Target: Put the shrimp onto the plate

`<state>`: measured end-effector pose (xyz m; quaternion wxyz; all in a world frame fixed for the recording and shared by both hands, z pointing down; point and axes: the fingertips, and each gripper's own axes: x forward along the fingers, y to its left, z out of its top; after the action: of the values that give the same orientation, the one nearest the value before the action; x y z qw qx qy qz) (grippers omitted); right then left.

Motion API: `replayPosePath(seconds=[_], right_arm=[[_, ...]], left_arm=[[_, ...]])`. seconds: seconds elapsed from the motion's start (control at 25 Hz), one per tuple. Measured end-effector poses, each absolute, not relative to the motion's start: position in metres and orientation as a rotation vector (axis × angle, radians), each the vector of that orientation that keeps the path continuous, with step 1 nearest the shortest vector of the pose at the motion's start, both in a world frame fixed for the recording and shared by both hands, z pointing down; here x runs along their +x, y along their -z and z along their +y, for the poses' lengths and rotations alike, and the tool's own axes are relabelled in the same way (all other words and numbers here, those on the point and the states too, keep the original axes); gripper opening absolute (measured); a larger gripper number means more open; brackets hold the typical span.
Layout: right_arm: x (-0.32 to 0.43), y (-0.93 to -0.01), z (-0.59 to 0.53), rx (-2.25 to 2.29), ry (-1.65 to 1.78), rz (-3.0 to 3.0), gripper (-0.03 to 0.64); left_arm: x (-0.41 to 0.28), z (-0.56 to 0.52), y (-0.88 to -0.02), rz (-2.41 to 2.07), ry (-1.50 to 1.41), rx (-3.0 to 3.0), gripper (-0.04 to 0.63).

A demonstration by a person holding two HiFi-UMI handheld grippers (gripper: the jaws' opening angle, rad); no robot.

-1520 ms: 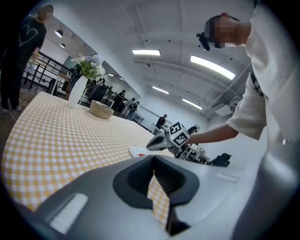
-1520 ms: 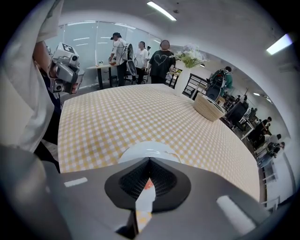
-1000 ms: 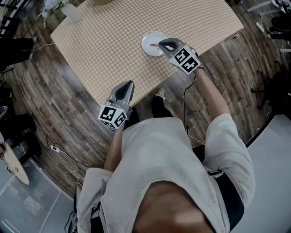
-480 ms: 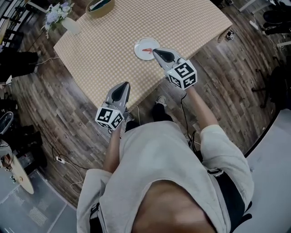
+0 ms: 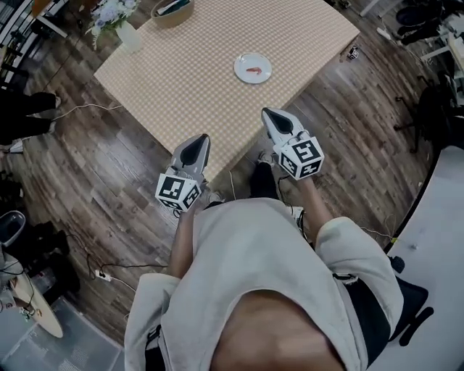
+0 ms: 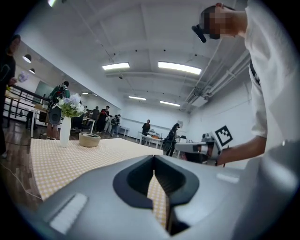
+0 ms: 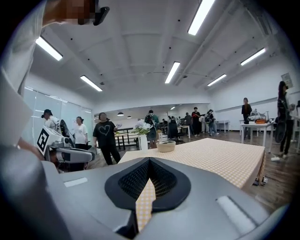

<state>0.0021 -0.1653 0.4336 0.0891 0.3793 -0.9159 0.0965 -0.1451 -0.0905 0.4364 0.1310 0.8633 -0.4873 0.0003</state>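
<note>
Right claw (image 5: 267,112), closed, hangs well apart from shrimp (image 5: 254,70) on plate (image 5: 242,74).

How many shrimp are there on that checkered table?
1. The shrimp lies on the white plate toward the table's right side; the far bowl's inside is partly hidden.

A table (image 5: 196,65) under a tan checked cloth stands on a dark wood floor (image 5: 109,174). At its far corner a white vase (image 5: 131,36) of pale flowers (image 5: 109,11) stands near a round bowl (image 5: 172,10), the two apart. A white cable (image 5: 69,109) lies on the floor left of the table. The room behind holds people (image 7: 104,136) standing among desks (image 7: 257,124), under long ceiling lights (image 6: 180,68).
</note>
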Motion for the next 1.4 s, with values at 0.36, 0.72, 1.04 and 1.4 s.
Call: replayPosePath(seconds=[0.36, 0.72, 1.04, 1.4], right_arm=[[-0.007, -0.414, -0.068, 1.357, -0.257, -2.545, -0.002], [0.028, -0.414, -0.017, 1.427, -0.269, -2.499, -0.003], [0.073, -0.415, 0.009, 1.413, -0.265, -2.554, -0.003], [0.134, -0.428, 0.047, 1.292, -0.286, -2.611, -0.003]], left_arm=[[-0.176, -0.041, -0.422, -1.196, 0.038, 2.593, 0.009], [-0.135, 0.005, -0.434, -1.088, 0.017, 2.588, 0.009], [-0.087, 0.023, -0.422, -1.166, -0.041, 2.600, 0.009], [-0.013, 0.064, -0.412, -1.261, -0.081, 2.605, 0.009]])
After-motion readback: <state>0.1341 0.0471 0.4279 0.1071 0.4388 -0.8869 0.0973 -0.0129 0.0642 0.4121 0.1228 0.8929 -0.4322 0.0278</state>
